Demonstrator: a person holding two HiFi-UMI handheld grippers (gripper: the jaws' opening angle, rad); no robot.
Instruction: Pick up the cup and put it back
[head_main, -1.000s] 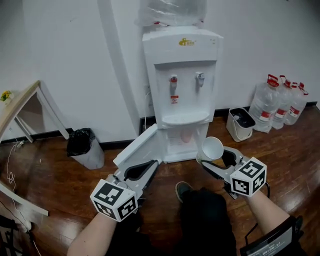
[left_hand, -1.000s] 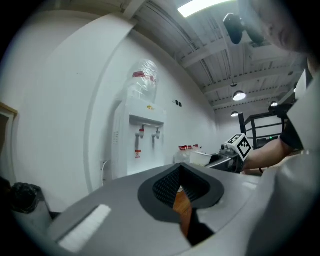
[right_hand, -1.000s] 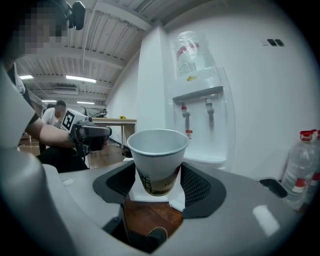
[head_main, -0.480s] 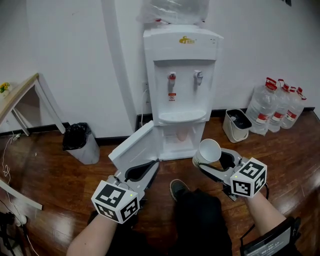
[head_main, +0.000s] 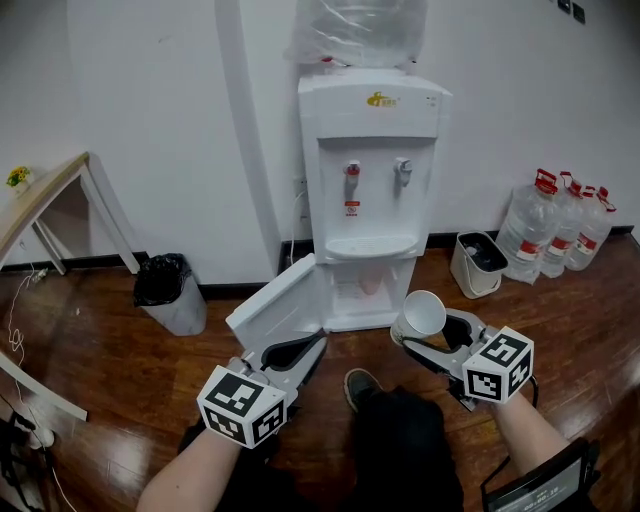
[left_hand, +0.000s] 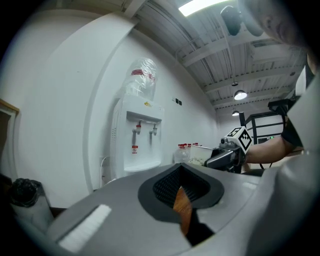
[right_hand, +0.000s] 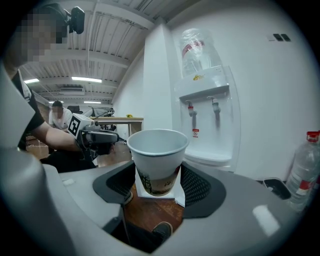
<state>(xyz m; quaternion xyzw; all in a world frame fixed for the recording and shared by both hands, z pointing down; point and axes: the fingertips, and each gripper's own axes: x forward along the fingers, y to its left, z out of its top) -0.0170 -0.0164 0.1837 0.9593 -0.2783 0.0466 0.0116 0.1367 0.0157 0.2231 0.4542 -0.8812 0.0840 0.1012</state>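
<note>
Your right claw grips the paper cup with its jaws wide, holding it upright in the air before the water dispenser. Your left claw is closed and empty. The pick-up looks done; setting it back is left.

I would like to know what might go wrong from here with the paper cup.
The right tool pinches the paper cup low on its thin wall, so it may crumple or tip out. The open cabinet door juts out ahead of the left tool, which might bump it.
</note>
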